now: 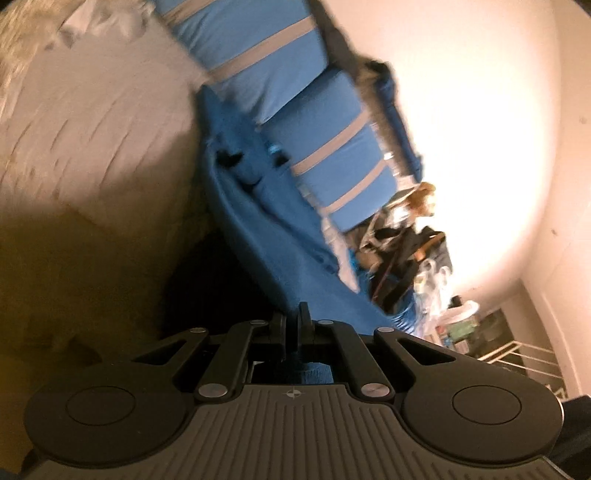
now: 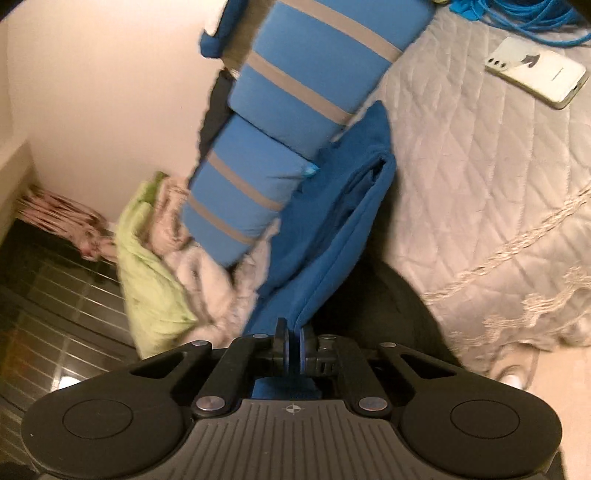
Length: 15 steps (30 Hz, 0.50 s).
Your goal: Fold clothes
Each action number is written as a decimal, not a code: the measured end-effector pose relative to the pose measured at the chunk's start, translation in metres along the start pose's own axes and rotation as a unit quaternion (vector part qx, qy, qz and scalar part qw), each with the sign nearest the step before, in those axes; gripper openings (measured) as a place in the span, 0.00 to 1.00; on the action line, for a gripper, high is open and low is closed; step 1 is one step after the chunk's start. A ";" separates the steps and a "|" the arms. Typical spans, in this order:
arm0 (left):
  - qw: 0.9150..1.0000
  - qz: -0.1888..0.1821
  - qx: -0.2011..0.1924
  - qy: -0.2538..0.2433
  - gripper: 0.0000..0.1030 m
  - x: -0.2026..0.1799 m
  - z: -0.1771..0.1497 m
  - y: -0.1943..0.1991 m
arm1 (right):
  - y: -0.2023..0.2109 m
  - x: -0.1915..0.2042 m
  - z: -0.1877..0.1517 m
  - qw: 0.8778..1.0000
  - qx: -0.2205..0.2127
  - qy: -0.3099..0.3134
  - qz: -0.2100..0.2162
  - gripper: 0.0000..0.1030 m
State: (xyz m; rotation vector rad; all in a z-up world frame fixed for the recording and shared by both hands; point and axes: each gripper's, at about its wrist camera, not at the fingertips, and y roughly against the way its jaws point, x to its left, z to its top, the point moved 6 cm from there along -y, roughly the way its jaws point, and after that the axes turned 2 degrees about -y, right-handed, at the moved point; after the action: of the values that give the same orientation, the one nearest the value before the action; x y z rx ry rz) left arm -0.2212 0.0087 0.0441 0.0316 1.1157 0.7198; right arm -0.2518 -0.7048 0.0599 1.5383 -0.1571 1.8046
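A blue garment [image 1: 255, 221] hangs stretched between my two grippers above a bed. My left gripper [image 1: 294, 317] is shut on one edge of it; the cloth runs up and away from the fingers. In the right wrist view the same blue garment [image 2: 332, 236] shows folded layers and my right gripper [image 2: 293, 334] is shut on its lower edge. Both views are tilted and blurred.
Blue pillows with grey stripes [image 1: 258, 62] [image 2: 295, 122] lie along the wall. The quilted beige bedspread [image 2: 480, 184] [image 1: 92, 129] carries a white phone [image 2: 537, 75] and a blue cable [image 2: 517, 18]. A green cloth and pale laundry [image 2: 155, 266] lie by the dark floor [image 2: 55, 314]. Clutter [image 1: 413, 251] sits at the bed's far end.
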 end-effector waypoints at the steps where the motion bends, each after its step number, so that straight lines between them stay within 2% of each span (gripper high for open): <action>1: 1.000 0.013 0.009 0.005 0.05 0.005 -0.004 -0.006 | -0.004 -0.004 0.000 1.000 0.004 -0.002 -0.012 0.07; 3: 0.999 0.031 0.016 0.020 0.05 0.013 -0.010 -0.014 | -0.010 -0.012 -0.001 1.000 0.007 -0.006 -0.028 0.07; 5: 0.999 0.028 0.011 0.038 0.05 0.019 -0.014 -0.016 | -0.014 -0.017 -0.002 0.999 0.004 -0.006 -0.035 0.07; 11: 0.999 0.020 0.001 0.036 0.06 0.019 -0.015 -0.015 | -0.018 -0.022 -0.006 0.999 0.011 0.008 -0.031 0.08; 15: 0.999 0.014 -0.005 0.040 0.07 0.021 -0.018 -0.013 | -0.021 -0.028 -0.013 1.000 0.015 -0.005 -0.015 0.12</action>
State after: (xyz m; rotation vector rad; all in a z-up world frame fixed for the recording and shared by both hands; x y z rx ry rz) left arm -0.2244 0.0036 0.0142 0.0099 1.1898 0.7566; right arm -0.2499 -0.6952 0.0237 1.5636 -0.1107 1.7835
